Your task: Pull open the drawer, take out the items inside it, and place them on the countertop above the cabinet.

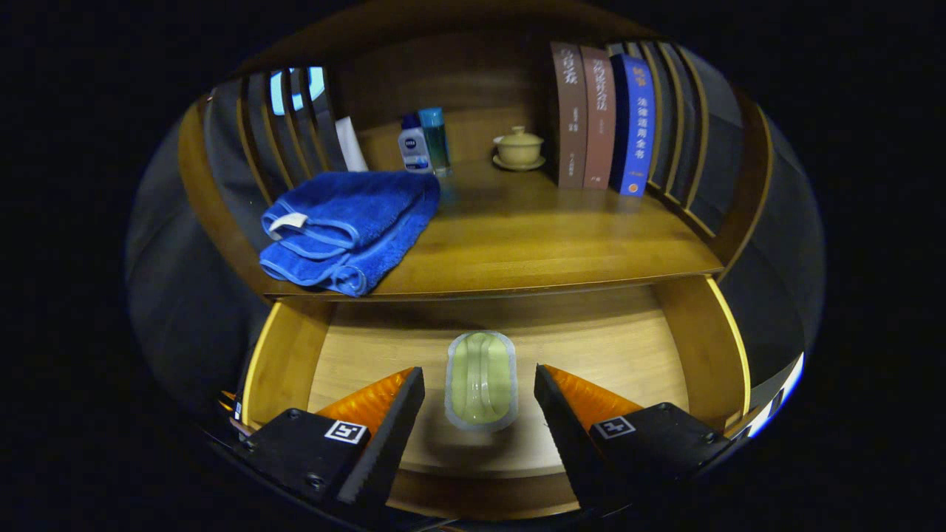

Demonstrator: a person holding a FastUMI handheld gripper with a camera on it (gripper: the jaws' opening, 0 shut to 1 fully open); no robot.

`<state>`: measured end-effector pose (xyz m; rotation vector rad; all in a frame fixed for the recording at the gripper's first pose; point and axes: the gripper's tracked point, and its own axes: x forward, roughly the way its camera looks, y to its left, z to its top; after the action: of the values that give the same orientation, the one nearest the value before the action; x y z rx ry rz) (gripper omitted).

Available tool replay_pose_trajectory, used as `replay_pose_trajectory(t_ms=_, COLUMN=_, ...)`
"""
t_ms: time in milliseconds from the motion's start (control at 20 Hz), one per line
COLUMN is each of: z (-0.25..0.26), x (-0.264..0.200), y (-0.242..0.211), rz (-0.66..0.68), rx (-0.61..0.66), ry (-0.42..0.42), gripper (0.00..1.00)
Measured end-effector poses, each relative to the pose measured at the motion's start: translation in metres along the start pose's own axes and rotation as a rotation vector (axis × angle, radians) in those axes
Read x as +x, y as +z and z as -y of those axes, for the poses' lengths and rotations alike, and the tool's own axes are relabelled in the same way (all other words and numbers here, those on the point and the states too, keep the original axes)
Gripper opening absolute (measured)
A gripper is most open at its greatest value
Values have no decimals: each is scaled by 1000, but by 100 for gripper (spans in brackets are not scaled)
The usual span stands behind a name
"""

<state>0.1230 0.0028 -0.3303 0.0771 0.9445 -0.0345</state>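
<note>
The wooden drawer (284, 362) stands pulled open below the countertop (532, 244). On its floor lies a pale green oblong item in clear wrapping (480, 380), lengthwise between my two fingers and a little below them. My gripper (479, 384) is open, hovering over the drawer with a finger on each side of the item; neither finger touches it. A folded blue towel (347, 225) lies on the countertop's left part, overhanging its front edge slightly.
At the back of the countertop stand two small bottles (423, 142), a lidded ceramic cup on a saucer (519, 148) and three upright books (602, 118). Slatted wooden side rails (284, 140) close in both sides. A white card (351, 144) leans at the back left.
</note>
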Motion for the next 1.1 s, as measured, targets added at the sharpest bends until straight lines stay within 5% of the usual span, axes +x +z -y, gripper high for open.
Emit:
replay_pose_trajectory(t_ms=350, z=-9, x=31, y=-30, rz=-201, rx=-33, ry=17, gripper=91)
replay_pose_trajectory(t_ms=650, z=-4, x=41, y=-25, rz=-236, rx=-14, ry=-7, gripper=86)
replay_pose_trajectory(t_ms=1000, z=5, x=54, y=-43, rz=-299, rx=11, ry=-39, gripper=25)
replay_pose_trajectory(t_ms=1100, z=5, x=50, y=-43, rz=-297, rx=-6, ry=-37, gripper=25)
